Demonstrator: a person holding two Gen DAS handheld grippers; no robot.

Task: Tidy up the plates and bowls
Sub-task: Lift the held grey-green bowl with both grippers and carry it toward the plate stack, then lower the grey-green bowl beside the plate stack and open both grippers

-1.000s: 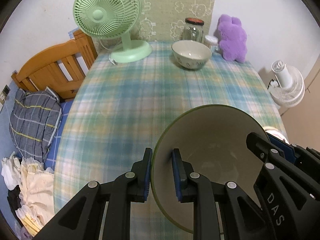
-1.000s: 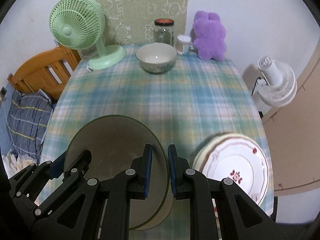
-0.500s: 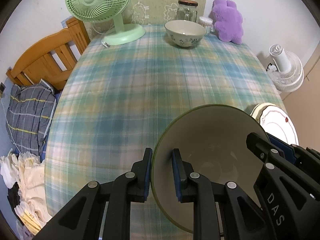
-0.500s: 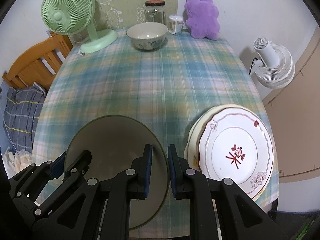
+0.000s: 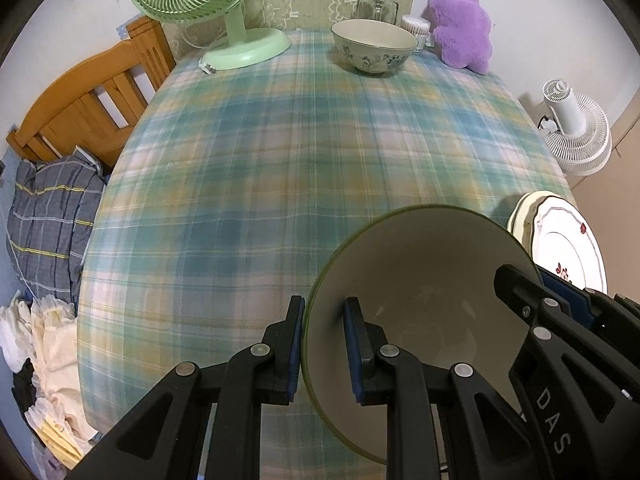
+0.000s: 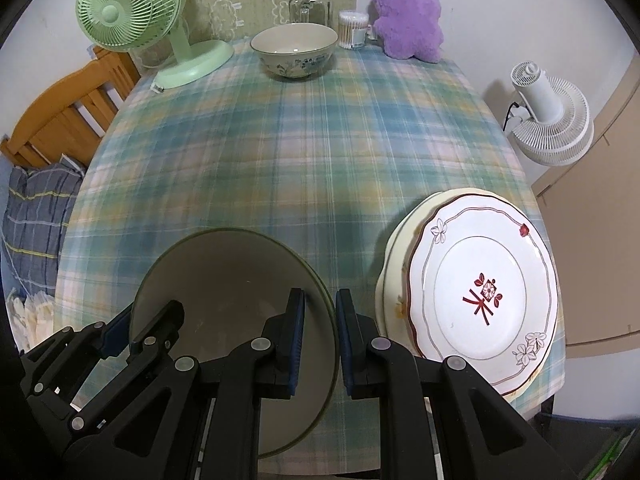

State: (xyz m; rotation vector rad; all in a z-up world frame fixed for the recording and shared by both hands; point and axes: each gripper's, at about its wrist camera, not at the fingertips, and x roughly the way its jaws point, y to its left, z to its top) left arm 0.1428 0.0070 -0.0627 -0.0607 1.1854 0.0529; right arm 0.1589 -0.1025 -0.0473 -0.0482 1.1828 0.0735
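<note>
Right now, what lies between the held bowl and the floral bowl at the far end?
Only bare plaid tablecloth between held bowl and floral bowl; right wrist view.

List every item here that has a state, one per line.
green-rimmed bowl: tilted, gripped at opposite rims, empty.
left gripper: shut on bowl rim.
right gripper: shut on bowl rim.
floral bowl: upright on table, empty.
plates: stacked, nothing on them.
glass jar: lidded.
green fan: upright.

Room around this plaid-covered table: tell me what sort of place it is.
Probably a bedroom at home, not a kitchen. A wooden bed frame with a striped pillow stands beside the table, and a purple plush toy sits at its far edge.
</note>
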